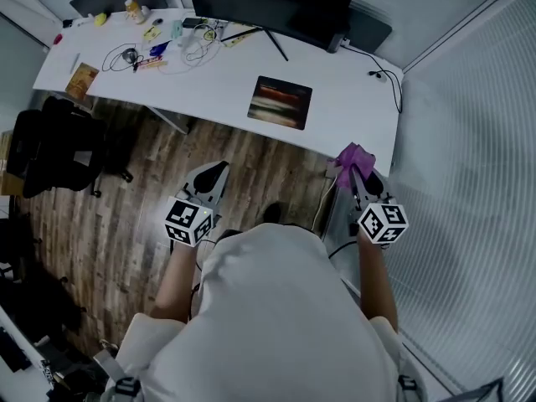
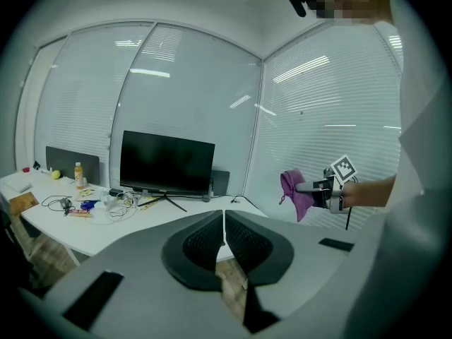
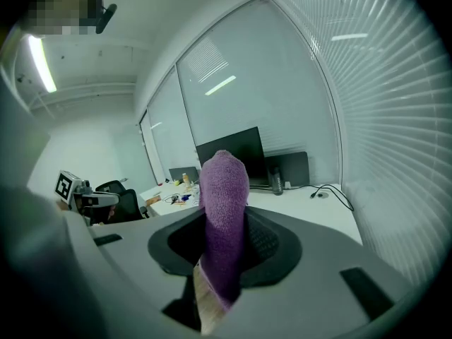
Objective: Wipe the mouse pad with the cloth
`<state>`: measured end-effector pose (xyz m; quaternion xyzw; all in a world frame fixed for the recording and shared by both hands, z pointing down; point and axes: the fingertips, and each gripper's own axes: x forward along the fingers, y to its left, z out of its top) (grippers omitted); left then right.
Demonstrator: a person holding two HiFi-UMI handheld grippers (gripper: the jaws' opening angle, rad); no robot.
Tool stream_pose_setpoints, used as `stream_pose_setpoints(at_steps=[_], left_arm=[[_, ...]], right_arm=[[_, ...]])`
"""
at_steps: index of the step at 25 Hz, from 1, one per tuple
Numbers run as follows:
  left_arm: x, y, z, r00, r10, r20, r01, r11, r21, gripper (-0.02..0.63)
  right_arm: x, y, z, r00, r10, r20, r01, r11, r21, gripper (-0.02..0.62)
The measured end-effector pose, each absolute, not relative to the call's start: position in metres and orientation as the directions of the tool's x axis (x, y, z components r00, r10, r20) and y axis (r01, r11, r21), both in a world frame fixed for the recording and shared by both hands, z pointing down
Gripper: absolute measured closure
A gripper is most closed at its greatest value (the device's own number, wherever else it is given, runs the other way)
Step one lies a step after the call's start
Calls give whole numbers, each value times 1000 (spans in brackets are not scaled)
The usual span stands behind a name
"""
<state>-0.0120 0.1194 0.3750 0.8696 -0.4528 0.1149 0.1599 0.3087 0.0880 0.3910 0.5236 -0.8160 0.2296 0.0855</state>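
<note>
A dark mouse pad (image 1: 280,102) with a blurred red and green print lies on the white desk (image 1: 352,111), ahead of me. My right gripper (image 1: 355,172) is shut on a purple cloth (image 1: 354,159), held off the desk's near right corner; the cloth (image 3: 223,224) stands up between the jaws in the right gripper view. It also shows as a hanging purple cloth (image 2: 296,193) in the left gripper view. My left gripper (image 1: 210,179) hangs over the wooden floor short of the desk, its jaws shut with nothing between them (image 2: 224,233).
A black monitor (image 1: 276,2) stands at the desk's back edge. Cables, a bottle and small items (image 1: 159,44) clutter the far left of the desk. A black office chair (image 1: 63,153) stands on the floor at left. Window blinds (image 1: 477,141) run along the right.
</note>
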Motion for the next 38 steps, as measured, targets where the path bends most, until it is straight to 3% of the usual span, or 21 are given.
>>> stream_pose_setpoints(at_steps=[19, 38], left_arm=[[2, 46, 391, 539, -748, 387, -841, -497, 213, 583], [-17, -84, 465, 653, -597, 467, -749, -602, 278, 583]], right_arm=[[314, 6, 420, -479, -756, 445, -874, 368, -316, 468], [264, -109, 473, -423, -672, 608, -901, 385, -200, 468]])
